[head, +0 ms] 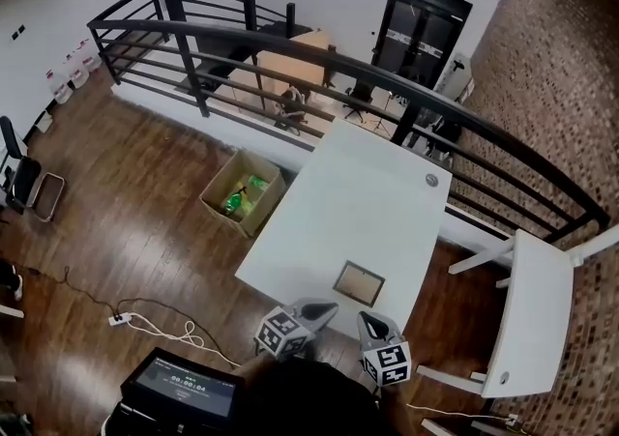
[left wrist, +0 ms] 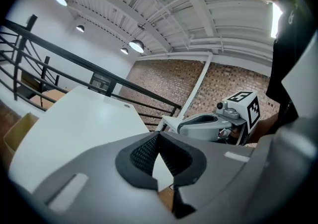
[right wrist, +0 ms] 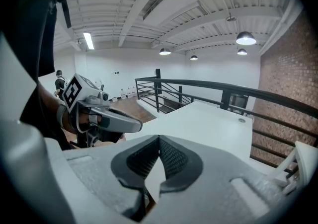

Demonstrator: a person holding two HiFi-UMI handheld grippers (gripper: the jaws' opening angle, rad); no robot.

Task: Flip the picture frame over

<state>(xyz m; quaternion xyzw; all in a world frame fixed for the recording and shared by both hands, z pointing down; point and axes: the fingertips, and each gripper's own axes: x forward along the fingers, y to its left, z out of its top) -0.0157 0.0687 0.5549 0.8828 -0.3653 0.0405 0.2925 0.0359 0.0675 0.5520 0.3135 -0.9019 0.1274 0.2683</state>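
Claws of left gripper point(head: 330, 306) and right gripper point(head: 368, 317) both pressed together, empty. At their twelve o'clock, picture frame point(head: 359, 283) lies flat on white table point(head: 368, 202): dark rim, tan panel.

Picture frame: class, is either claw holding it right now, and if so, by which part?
Nothing is held. The left claw and right claw are both shut and empty; the picture frame lies flat on the table just beyond them.

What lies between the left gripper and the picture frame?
Only bare white table. The head view shows nothing else between the left gripper and the picture frame.
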